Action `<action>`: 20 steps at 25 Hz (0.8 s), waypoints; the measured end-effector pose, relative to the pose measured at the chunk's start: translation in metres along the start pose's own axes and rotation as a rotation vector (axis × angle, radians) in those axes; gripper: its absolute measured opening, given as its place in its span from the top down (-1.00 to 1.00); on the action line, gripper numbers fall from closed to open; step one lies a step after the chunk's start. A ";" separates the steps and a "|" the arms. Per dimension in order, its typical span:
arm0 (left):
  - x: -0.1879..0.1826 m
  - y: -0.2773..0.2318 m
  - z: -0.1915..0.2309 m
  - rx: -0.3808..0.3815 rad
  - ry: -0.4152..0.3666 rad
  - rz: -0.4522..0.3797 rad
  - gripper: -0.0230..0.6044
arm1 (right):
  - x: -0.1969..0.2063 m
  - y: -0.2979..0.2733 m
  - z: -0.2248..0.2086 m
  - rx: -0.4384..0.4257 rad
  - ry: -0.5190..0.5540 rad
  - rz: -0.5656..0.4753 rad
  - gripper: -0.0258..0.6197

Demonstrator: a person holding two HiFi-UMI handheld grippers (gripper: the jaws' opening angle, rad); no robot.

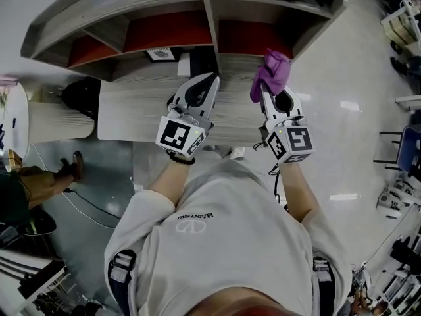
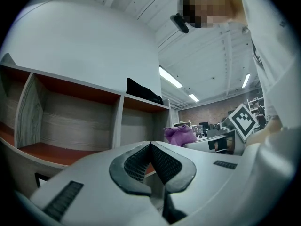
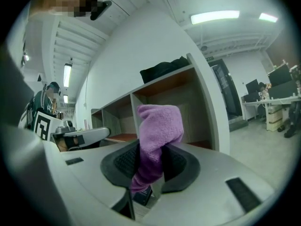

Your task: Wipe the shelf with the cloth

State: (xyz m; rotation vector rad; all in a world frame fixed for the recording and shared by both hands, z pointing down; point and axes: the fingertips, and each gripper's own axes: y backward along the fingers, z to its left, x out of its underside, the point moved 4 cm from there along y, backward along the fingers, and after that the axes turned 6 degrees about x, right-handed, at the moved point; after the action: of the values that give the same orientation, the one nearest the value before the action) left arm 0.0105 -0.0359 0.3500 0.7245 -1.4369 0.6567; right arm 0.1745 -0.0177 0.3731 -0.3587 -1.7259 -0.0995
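The shelf point(image 1: 141, 107) is the biggest thing before me: a pale wood-grain unit with a flat ledge in front and open compartments behind it, their inner faces red-orange. Both my grippers reach over that ledge.

My left gripper point(image 1: 209, 79) points at the upright divider between the middle and right compartments. Its jaws are pressed together with nothing between them, as the left gripper view point(image 2: 150, 147) shows.

My right gripper point(image 1: 270, 92) is near the ledge's right edge, in front of the right compartment. Its jaws are clamped on the purple cloth point(image 1: 271, 72). In the right gripper view the cloth point(image 3: 157, 128) bunches up above the jaw pads and a tail hangs below them. Whether it touches the wood I cannot tell.

A black bundle point(image 3: 164, 69) lies on the shelf's top, over the right compartment. A small framed card point(image 1: 160, 53) sits at the ledge's back edge, in the middle compartment.
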 end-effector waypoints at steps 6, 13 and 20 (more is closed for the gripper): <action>0.008 -0.009 0.014 -0.007 0.019 -0.003 0.93 | 0.004 -0.042 0.013 -0.043 0.008 0.030 0.61; 0.024 -0.036 0.034 0.005 0.049 0.010 0.93 | 0.006 -0.089 0.010 -0.044 0.018 0.059 0.61; 0.048 -0.067 0.058 0.018 0.065 0.012 0.93 | 0.019 -0.128 0.016 -0.036 0.019 0.094 0.61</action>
State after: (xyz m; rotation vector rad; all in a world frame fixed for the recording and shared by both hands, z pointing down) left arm 0.0278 -0.1242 0.3953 0.7026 -1.3782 0.6972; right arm 0.1194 -0.1317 0.4062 -0.4639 -1.6869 -0.0658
